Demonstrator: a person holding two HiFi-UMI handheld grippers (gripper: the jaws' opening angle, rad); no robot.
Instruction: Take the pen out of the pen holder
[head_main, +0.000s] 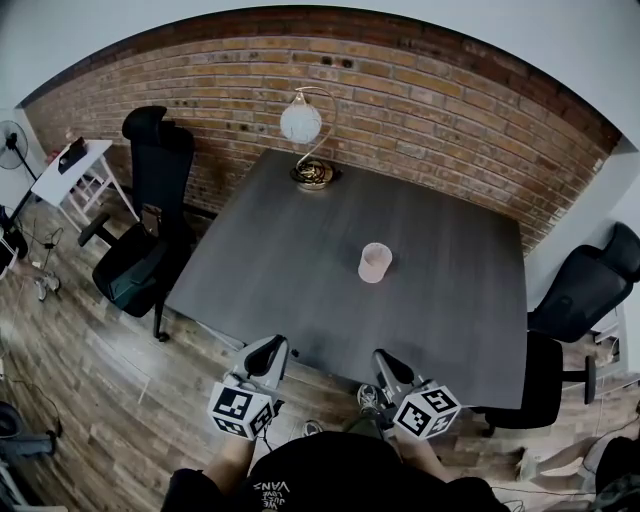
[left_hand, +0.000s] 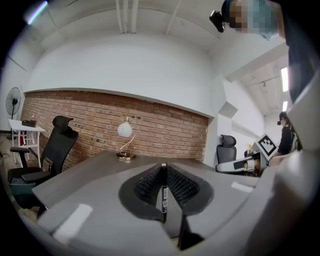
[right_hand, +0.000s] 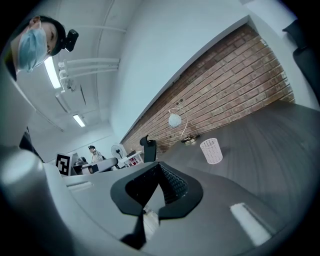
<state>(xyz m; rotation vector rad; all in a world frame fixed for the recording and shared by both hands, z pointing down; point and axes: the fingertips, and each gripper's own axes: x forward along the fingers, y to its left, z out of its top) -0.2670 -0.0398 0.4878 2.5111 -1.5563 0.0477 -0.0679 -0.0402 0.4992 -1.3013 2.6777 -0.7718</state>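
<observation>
1. The pen (left_hand: 163, 195), black with a pale label band, stands upright between the pads of the left gripper (left_hand: 163, 168). Its jaws are closed on the barrel, and the pen's tip reaches the tips of the jaws.
2. The pen holder (head_main: 375, 262), a pale mesh cup, stands upright on the table (head_main: 450, 320), somewhat right of its middle. It is well apart from both grippers, with bare tabletop all round it.
3. In the right gripper view the pen holder (right_hand: 211, 151) has open dark surface on every side, and the lamp (right_hand: 176, 121) is farther back.
4. The lamp (head_main: 305, 135), with its round white shade and brass base, stands at the table's far edge beside the brick wall (head_main: 450, 110), well apart from the holder.
5. The left gripper (head_main: 272, 350) hangs just off the table's near edge, pointing across the tabletop towards the wall.
6. The right gripper (head_main: 385, 360) is held level with it at the same near edge, the two well apart. In its own view the right gripper (right_hand: 159, 166) has its jaws drawn together with nothing between them.
7. A black office chair (head_main: 145, 230) stands off the table's left side, and further chairs (head_main: 590, 290) off its right side.
</observation>
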